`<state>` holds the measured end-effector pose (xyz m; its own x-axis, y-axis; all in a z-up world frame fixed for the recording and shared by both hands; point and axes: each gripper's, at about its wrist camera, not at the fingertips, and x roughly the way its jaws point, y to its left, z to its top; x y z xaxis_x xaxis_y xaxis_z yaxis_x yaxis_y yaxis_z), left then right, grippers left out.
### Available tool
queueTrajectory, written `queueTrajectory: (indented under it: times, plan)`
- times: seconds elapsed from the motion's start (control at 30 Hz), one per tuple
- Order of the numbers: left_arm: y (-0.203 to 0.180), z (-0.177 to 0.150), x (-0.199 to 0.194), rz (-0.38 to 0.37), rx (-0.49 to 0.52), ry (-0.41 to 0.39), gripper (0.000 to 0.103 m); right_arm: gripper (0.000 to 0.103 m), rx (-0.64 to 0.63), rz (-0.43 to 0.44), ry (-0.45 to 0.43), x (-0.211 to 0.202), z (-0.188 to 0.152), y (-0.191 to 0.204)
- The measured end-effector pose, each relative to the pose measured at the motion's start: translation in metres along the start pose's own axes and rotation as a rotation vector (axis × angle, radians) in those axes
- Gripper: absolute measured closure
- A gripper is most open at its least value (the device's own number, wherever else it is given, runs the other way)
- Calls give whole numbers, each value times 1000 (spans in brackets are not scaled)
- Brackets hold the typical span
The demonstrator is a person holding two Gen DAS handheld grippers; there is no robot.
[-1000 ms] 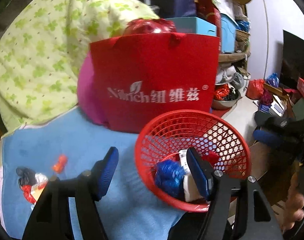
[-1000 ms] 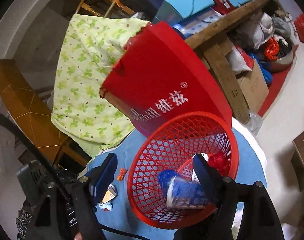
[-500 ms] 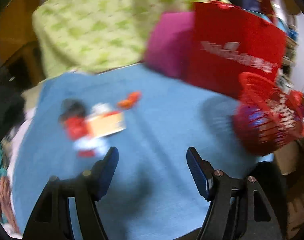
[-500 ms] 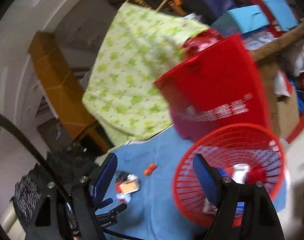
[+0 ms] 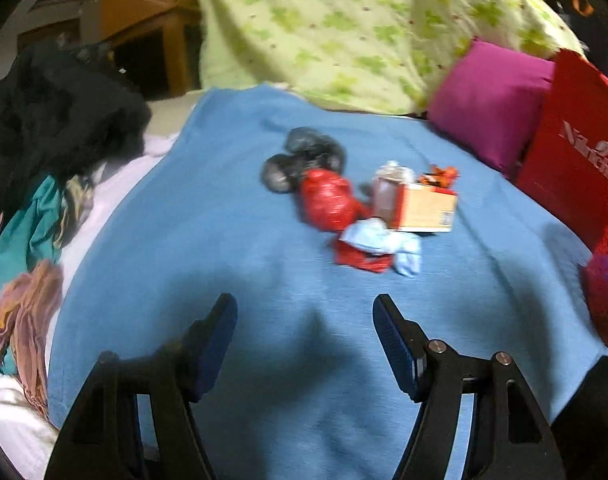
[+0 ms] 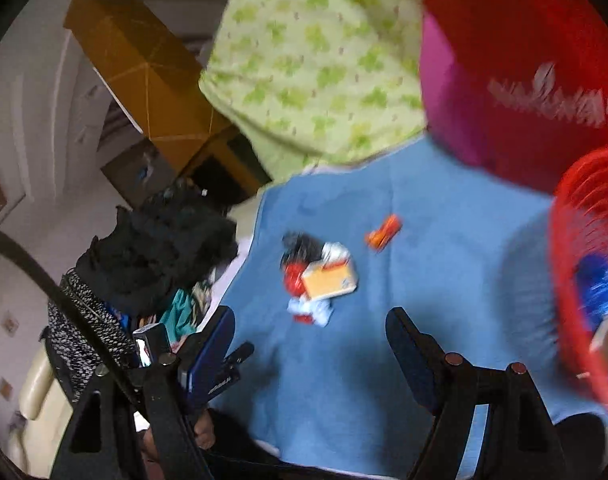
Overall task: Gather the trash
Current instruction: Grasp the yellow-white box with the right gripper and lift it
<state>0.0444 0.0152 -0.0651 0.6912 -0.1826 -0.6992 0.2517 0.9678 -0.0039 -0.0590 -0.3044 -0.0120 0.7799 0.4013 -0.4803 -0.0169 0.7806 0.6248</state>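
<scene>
A pile of trash lies on the blue cloth: a black crumpled bag, a red crumpled wrapper, an orange carton, pale blue paper and a small orange wrapper. My left gripper is open and empty, short of the pile. My right gripper is open and empty, above the cloth, with the pile ahead. The red mesh basket holds trash at the right edge.
A red paper bag and a magenta cushion stand at the back right. A green patterned quilt rises behind. Dark clothes are heaped at the left, past the cloth's edge.
Both grippers have swung left, away from the red basket and toward the trash pile. The basket has slid to the right edge of both views. Both grippers stay open.
</scene>
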Motion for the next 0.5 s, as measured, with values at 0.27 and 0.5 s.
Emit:
queueTrajectory:
  times: [0.27,0.5]
  plan:
    - [23,7,29,-11,-55,0,32,22,250,77,164,107,13,-29]
    - [28,15,46,-61,-105,25,32,22,529,105,250,198,18,-57]
